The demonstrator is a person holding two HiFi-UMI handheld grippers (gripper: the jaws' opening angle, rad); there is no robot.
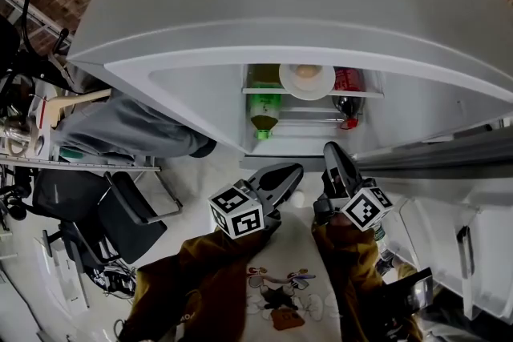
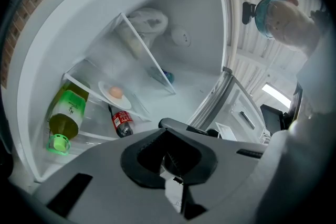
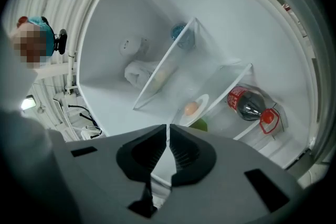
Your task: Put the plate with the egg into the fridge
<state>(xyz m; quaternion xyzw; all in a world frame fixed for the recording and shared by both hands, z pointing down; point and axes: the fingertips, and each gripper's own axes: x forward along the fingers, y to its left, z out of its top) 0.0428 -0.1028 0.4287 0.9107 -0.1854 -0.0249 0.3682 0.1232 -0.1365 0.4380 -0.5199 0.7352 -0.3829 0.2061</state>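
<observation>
The white plate [image 1: 307, 82] with a brown egg [image 1: 305, 71] rests on a glass shelf inside the open fridge [image 1: 240, 28]. The left gripper view shows that plate [image 2: 107, 96] at the left, and the right gripper view shows it [image 3: 201, 104] just beyond the jaws. My left gripper [image 1: 292, 171] [image 2: 167, 136] hangs in front of the fridge opening, shut and holding nothing. My right gripper [image 1: 330, 148] [image 3: 168, 131] is beside it, also outside the fridge, its jaws shut with only a thin slit between them and nothing in it.
A green bottle [image 1: 264, 110] lies under the plate's shelf, and a red-labelled cola bottle [image 1: 348, 92] sits to the plate's right. The fridge door [image 1: 449, 160] stands open at the right. A black chair [image 1: 120, 212] and a cluttered desk [image 1: 24, 132] are at the left.
</observation>
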